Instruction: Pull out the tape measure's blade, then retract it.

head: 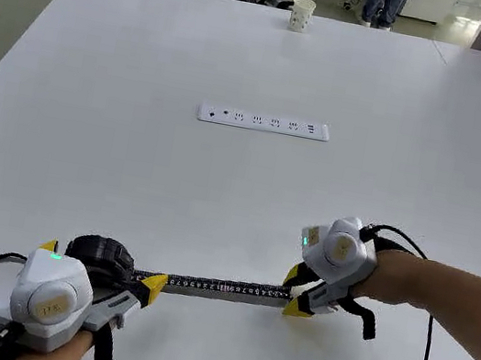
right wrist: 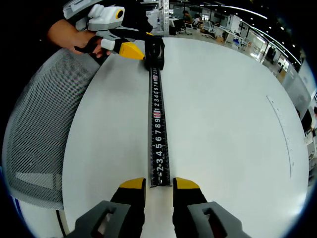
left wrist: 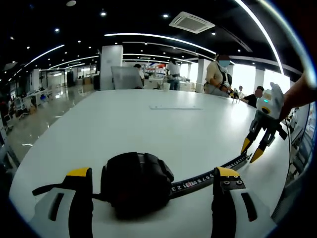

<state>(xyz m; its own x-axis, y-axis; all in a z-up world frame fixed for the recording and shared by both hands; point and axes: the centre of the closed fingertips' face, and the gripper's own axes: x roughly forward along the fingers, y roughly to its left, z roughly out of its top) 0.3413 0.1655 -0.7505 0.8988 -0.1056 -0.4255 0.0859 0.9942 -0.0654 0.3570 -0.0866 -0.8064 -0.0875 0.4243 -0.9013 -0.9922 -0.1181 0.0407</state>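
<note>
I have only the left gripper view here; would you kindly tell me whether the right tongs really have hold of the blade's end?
Observer: Yes. In the right gripper view, the blade ends squarely between the tongs of the right gripper, and their yellow tips are closed against its end.
Operator: Thank you. Is there anything close to the table on the near side that I ought to know about?
Observer: There is. The right gripper view shows a grey mesh chair back standing right beside the edge of the white table, next to the stretched blade.
</note>
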